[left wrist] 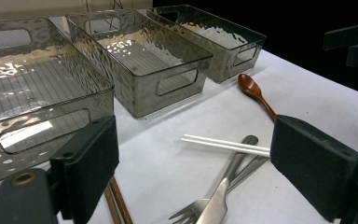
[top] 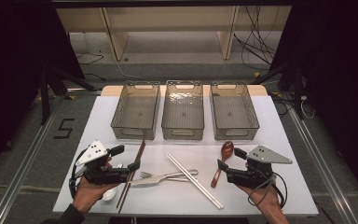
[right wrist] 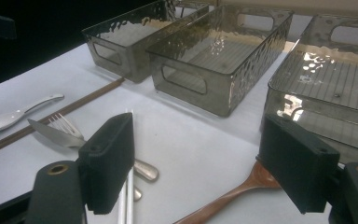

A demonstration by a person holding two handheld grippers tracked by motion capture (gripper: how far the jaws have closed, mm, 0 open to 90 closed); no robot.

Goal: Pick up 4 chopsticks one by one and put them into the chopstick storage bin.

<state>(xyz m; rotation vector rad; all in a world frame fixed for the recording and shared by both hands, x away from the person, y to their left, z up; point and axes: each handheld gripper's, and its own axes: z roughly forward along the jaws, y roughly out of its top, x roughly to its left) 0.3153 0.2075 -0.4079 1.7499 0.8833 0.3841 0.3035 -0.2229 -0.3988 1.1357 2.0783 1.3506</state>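
White spoon [right wrist: 9, 116] shows clearly from right gripper view.

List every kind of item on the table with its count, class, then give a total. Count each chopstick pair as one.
Bins: 3
Chopstick pairs: 2
Spoons: 2
Fork: 1
Knife: 1
Total: 9

Three clear bins [top: 182, 116], two chopstick pairs — brown [top: 131, 175] and white [top: 195, 181] — two spoons [top: 223, 161], one fork [top: 168, 176], one knife [top: 156, 180].
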